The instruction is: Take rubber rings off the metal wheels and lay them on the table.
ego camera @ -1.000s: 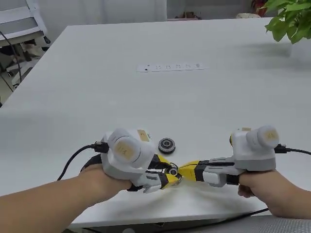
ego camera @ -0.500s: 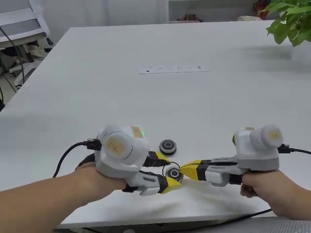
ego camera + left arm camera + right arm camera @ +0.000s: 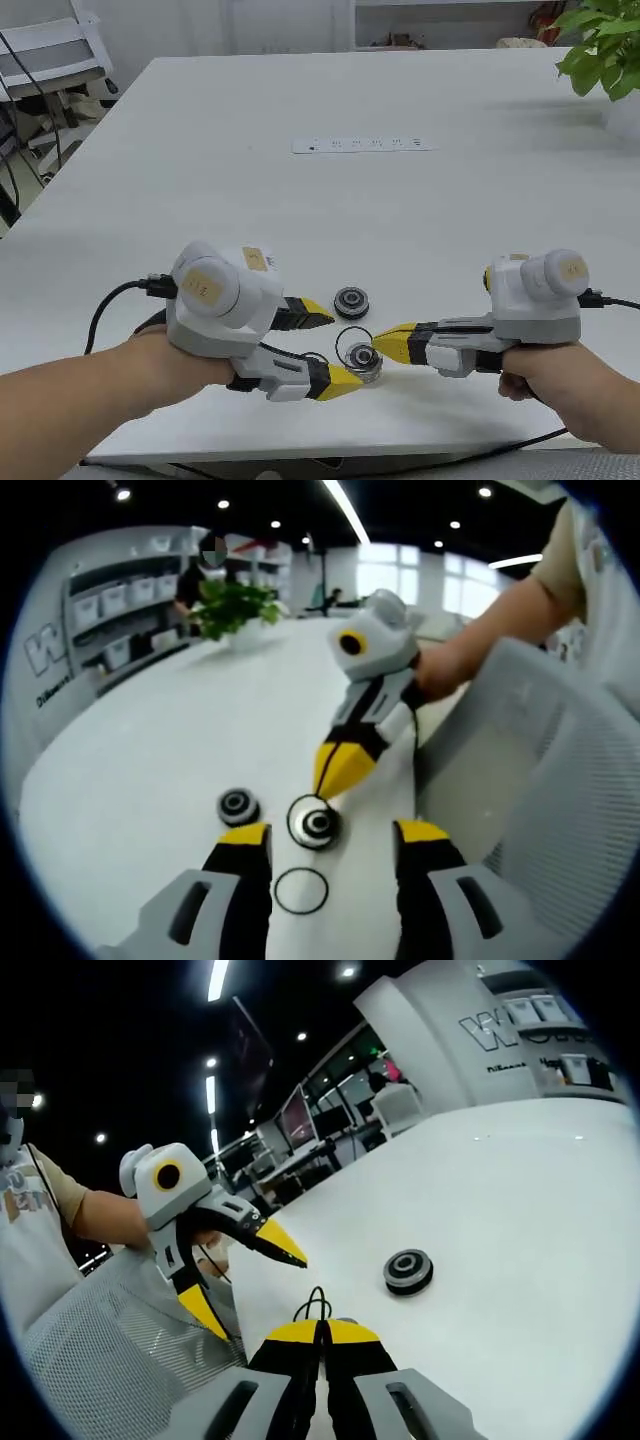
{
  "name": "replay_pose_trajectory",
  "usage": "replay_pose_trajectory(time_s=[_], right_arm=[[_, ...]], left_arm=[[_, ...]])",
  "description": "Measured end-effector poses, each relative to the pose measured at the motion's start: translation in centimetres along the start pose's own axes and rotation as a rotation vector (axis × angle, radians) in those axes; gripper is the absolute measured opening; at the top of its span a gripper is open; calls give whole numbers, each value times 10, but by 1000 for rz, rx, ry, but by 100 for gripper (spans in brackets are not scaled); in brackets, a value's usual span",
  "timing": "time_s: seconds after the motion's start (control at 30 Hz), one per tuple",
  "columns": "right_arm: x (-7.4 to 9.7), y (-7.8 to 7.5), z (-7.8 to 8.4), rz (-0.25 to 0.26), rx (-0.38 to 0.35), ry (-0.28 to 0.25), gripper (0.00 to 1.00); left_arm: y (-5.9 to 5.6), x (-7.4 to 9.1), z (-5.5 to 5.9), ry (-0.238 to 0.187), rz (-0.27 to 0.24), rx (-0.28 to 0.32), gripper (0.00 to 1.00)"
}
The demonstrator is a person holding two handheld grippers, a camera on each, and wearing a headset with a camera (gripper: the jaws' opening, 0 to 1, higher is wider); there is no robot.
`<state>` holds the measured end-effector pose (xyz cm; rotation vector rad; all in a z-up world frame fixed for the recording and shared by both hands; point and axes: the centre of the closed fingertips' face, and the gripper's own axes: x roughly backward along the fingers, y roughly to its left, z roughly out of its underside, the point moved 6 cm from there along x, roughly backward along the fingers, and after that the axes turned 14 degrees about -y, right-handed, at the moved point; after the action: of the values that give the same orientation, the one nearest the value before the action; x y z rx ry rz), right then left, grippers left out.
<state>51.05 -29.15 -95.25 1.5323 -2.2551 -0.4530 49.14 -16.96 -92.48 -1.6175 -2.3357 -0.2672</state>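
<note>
Near wheel lies flat on the white desk close to the person's edge, and everything else is placed from it. The right gripper comes in from the wheel's right. Its yellow jaws are pressed together with no gap showing, and the tip touches the wheel's rim. I cannot tell whether it actually nips the rim. The left gripper is on the wheel's left with its jaws spread wide and nothing held between them, one tip on either side of the wheel's near-left area. A loose rubber ring, a thin black loop, lies flat on the desk just beside the wheel on the side toward the left gripper. In the left gripper view it sits between that gripper's two jaws, touching neither. Whether the ring touches the wheel is unclear. A second wheel, dark-rimmed, rests on the desk just beyond the near wheel, away from the person, apart from it and from both grippers. A white power strip lies well beyond the wheel toward the desk's far end. A green plant is far beyond the wheel to the right. A chair stands far beyond it to the left, off the desk.
</note>
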Motion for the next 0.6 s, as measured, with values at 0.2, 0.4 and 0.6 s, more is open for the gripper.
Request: replay_pose_trajectory(time_s=[0.2,0.4,0.6], right_arm=[[-2,5,-5,-12,6,7,0],[-7,6,-9,-29,16,17,0],[-9,3,-12,-43,25,32,0]], left_arm=[[3,14,-4,-17,-11,10,57],[5,26,-7,-33,-25,17,62],[8,38,-8,-46,-38,22,66]])
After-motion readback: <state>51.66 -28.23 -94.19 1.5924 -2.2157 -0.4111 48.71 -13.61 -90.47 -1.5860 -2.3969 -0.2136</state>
